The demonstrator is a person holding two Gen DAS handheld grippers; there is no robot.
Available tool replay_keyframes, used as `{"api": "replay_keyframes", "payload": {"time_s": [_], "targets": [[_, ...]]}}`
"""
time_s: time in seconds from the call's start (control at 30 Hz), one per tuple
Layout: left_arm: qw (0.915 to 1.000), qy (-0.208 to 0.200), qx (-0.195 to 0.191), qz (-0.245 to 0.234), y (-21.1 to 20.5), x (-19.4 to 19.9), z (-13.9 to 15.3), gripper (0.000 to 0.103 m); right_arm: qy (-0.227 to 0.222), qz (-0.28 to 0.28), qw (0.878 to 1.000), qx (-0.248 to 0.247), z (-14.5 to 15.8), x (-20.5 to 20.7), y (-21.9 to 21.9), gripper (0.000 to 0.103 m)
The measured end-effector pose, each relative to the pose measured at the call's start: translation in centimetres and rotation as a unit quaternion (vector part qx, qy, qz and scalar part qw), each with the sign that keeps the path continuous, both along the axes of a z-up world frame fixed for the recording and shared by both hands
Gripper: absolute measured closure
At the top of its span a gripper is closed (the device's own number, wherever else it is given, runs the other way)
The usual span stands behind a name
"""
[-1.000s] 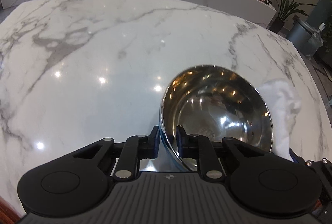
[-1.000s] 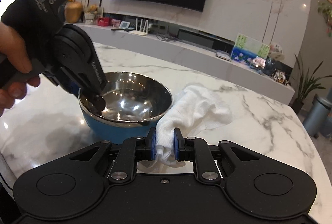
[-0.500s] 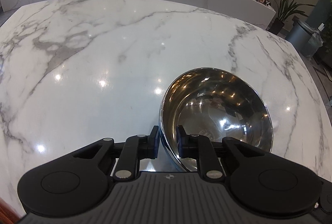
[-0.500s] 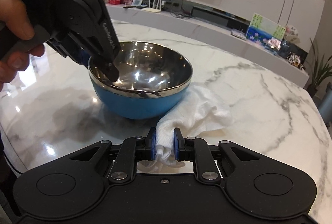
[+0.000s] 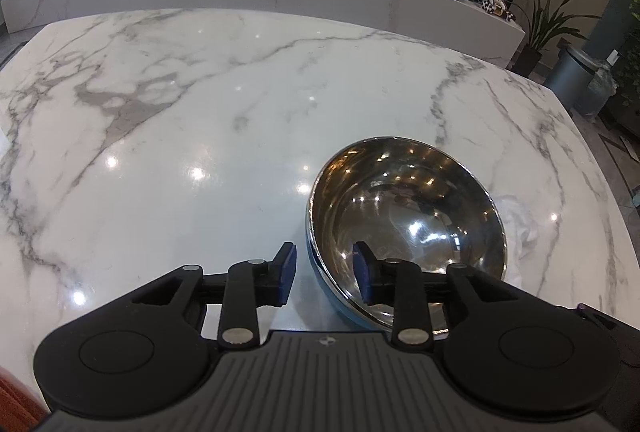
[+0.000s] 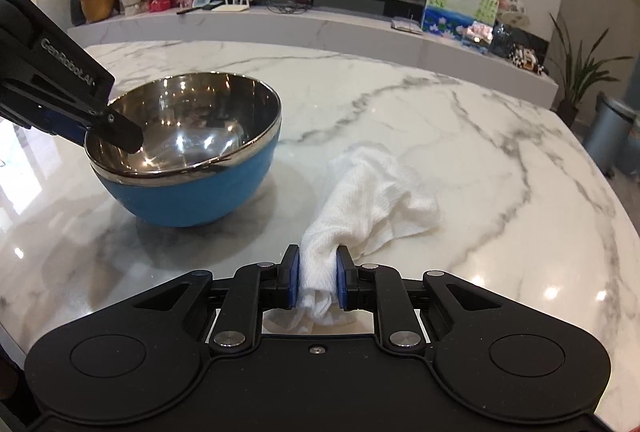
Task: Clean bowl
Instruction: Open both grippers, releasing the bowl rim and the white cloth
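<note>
A bowl [image 6: 188,159], blue outside and shiny steel inside [image 5: 408,207], rests on the marble table. My left gripper [image 5: 325,272] is open; its fingers straddle the bowl's near rim, one outside and one inside, with a visible gap on each side. It also shows in the right wrist view [image 6: 116,135] at the bowl's left rim. My right gripper [image 6: 317,278] is shut on a white cloth [image 6: 372,199], which trails onto the table to the right of the bowl. A bit of the cloth [image 5: 520,228] peeks out behind the bowl.
The marble table [image 5: 200,119] spreads left of and beyond the bowl. A low marble shelf [image 6: 320,23] with ornaments runs along the far wall. A grey bin [image 6: 608,135] and a plant [image 6: 576,75] stand past the table's right edge.
My left gripper's fingers have spread apart and let go of the bowl's rim. The bowl now sits on the table. My right gripper has drawn the cloth away to the bowl's right.
</note>
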State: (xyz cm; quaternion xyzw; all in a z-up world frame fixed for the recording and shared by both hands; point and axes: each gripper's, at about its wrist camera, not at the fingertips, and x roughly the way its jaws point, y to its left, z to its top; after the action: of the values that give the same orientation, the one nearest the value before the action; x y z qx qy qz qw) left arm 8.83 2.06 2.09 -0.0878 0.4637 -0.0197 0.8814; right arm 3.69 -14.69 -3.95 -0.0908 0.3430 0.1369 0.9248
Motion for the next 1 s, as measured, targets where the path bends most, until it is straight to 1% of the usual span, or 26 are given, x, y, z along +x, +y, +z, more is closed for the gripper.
{"api": "replay_keyframes", "payload": {"time_s": [0.03,0.07,0.13,0.17,0.23,0.3,0.37,0.47,0.5,0.53,0.6,0.63,0.7,0.73,0.77,0.8,0.83,0.87,0.93,1.0], "targets": [[1.0,-0.001,0.0,0.0,0.0,-0.1,0.1,0.064,0.001,-0.002,1.0,0.002,0.0,0.0,-0.1,0.084],[1.0,-0.002,-0.001,-0.001,0.0,-0.2,0.1,0.064,0.002,-0.005,1.0,0.004,-0.1,0.1,-0.1,0.08],[1.0,-0.004,-0.003,-0.002,0.0,-0.4,0.3,0.063,0.002,-0.012,1.0,0.008,0.0,0.2,-0.3,0.075],[1.0,-0.006,-0.004,-0.002,0.0,-0.5,0.4,0.062,0.002,-0.015,1.0,0.009,0.0,0.2,-0.3,0.068],[0.9999,-0.01,-0.006,-0.002,0.0,-0.7,0.6,0.058,-0.003,-0.026,0.999,0.019,0.4,0.0,-0.8,0.06],[0.9998,-0.017,-0.006,-0.004,0.1,-1.0,0.8,0.055,-0.012,-0.032,0.999,0.027,0.7,-0.2,-1.1,0.059],[0.9997,-0.022,-0.006,-0.004,0.1,-1.3,1.0,0.051,-0.022,-0.038,0.998,0.035,1.1,-0.4,-1.4,0.051],[0.9992,-0.038,-0.007,-0.008,0.1,-2.1,1.4,0.039,-0.036,-0.042,0.997,0.045,1.7,-0.8,-1.6,0.046],[0.9989,-0.046,-0.008,-0.011,0.2,-2.5,1.5,0.032,-0.039,-0.043,0.997,0.046,1.8,-0.9,-1.6,0.044],[0.9985,-0.052,-0.008,-0.012,0.2,-2.8,1.6,0.029,-0.041,-0.043,0.997,0.048,2.0,-1.0,-1.7,0.039],[0.9976,-0.066,-0.009,-0.014,0.3,-3.6,1.7,0.029,-0.053,-0.046,0.996,0.053,2.5,-1.5,-1.8,0.034],[0.9973,-0.07,-0.01,-0.015,0.3,-3.8,1.8,0.028,-0.058,-0.048,0.996,0.056,2.7,-1.7,-1.8,0.03],[0.9957,-0.09,-0.011,-0.02,0.5,-4.9,1.7,0.027,-0.063,-0.051,0.995,0.061,3.1,-2.1,-1.8,0.028],[0.9947,-0.099,-0.012,-0.025,0.5,-5.4,1.6,0.024,-0.063,-0.052,0.995,0.063,3.2,-2.2,-1.8,0.027],[0.994,-0.105,-0.012,-0.029,0.5,-5.7,1.6,0.022,-0.063,-0.052,0.995,0.065,3.4,-2.4,-1.7,0.024],[0.9931,-0.111,-0.011,-0.035,0.4,-6.0,1.4,0.022,-0.063,-0.051,0.995,0.065,3.5,-2.6,-1.7,0.021],[0.9921,-0.118,-0.01,-0.041,0.4,-6.3,1.3,0.022,-0.064,-0.05,0.995,0.066,3.5,-2.9,-1.6,0.012],[0.9909,-0.126,-0.009,-0.049,0.3,-6.7,1.1,0.022,-0.066,-0.049,0.994,0.066,3.5,-3.1,-1.6,0.009],[0.9886,-0.138,-0.008,-0.06,0.1,-7.2,0.8,0.021,-0.068,-0.046,0.995,0.065,3.5,-3.5,-1.6,0.009],[0.9881,-0.14,-0.015,-0.063,0.1,-7.5,0.5,0.019,-0.067,-0.047,0.995,0.064,3.5,-3.7,-1.5,0.009]]}}
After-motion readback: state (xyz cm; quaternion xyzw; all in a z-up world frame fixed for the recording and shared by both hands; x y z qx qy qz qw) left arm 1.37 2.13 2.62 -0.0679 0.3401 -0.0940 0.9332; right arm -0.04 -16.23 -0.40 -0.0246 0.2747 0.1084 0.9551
